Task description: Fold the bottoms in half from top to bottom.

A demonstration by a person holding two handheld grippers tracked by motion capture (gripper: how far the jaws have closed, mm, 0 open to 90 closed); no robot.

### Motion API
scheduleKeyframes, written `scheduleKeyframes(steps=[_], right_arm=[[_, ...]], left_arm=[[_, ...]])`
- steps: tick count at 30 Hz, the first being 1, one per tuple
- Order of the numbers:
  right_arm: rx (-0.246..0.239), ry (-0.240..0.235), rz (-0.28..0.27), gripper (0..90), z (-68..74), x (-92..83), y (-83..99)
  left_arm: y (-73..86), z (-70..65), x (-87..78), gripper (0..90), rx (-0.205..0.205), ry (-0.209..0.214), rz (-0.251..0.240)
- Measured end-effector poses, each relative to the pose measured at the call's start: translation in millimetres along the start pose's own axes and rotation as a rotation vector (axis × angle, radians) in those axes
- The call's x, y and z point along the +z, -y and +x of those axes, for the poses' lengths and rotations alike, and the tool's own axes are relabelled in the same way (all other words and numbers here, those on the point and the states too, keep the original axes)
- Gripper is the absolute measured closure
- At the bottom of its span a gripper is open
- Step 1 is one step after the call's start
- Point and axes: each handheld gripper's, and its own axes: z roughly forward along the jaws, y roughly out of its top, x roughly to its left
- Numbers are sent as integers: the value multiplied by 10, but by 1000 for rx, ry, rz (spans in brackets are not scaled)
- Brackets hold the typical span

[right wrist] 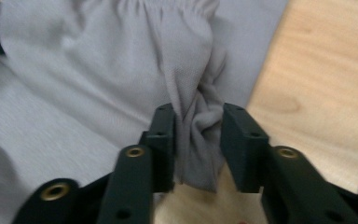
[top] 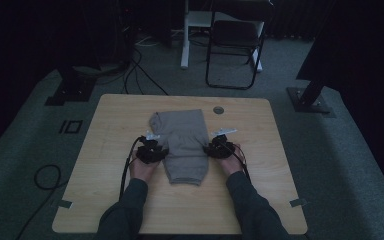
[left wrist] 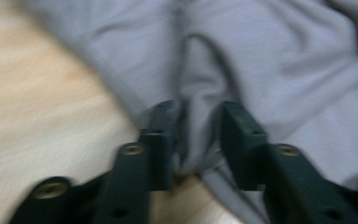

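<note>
A folded grey knit garment (top: 182, 146) lay flat near the middle of the light wooden counter (top: 110, 200), reaching from close to the far edge back toward the person's near edge, its gathered, elasticated hem showing in the right gripper view. The left tongs (top: 156, 151) sat at the garment's left edge and the right tongs (top: 211, 148) at its right edge, both about halfway along its length, each held in a hand at the end of a dark sleeve (top: 125, 210). In the left gripper view the left tongs (left wrist: 198, 135) were pinched onto a raised fold of the grey cloth (left wrist: 261, 60), the fabric bunched between the two black jaws; that view was blurred. In the right gripper view the right tongs (right wrist: 198, 140) likewise clamped a twisted bunch of the cloth (right wrist: 74, 93) lifted off the wood. A small round grey grommet (top: 218, 109) was set in the counter near its far edge. No writing, brand or label could be read on the garment or the counter. A dark folding chair (top: 235, 40) stood on the floor beyond the far edge.
</note>
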Motion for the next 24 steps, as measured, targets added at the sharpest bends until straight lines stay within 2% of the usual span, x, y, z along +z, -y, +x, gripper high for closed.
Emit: scheduleKeyframes(steps=[2,4,5,6,8,11,15,18,20,22,24], right_arm=[[16,-18,-13,575,-9,-36,-33],[25,-32,-46,545,-20,-102,-72],[25,-32,-46,545,-20,-102,-72],[36,-32,-69,539,-37,-142,-113],[57,-33,-88,540,-56,-169,-168],[75,-36,-100,543,-68,-159,-224],[118,-51,-71,566,-82,24,-332],[141,-45,-38,576,-74,162,-362],[157,-43,-16,591,-74,223,-360],[170,-57,1,606,-74,278,-350],[177,-56,23,687,-86,314,-332]], left_arm=[[-35,9,-85,549,11,16,-26],[-64,27,-178,538,-4,31,-69],[-64,27,-178,534,-4,31,-69],[-114,67,-262,533,-30,37,-110],[-181,114,-291,527,-67,31,-121],[-245,150,-272,517,-90,38,-126],[-361,138,-61,500,-103,27,-84],[-396,103,93,492,-102,12,-45],[-399,87,187,493,-119,9,-19],[-388,66,256,555,-116,15,5],[-377,23,290,706,-95,6,26]])
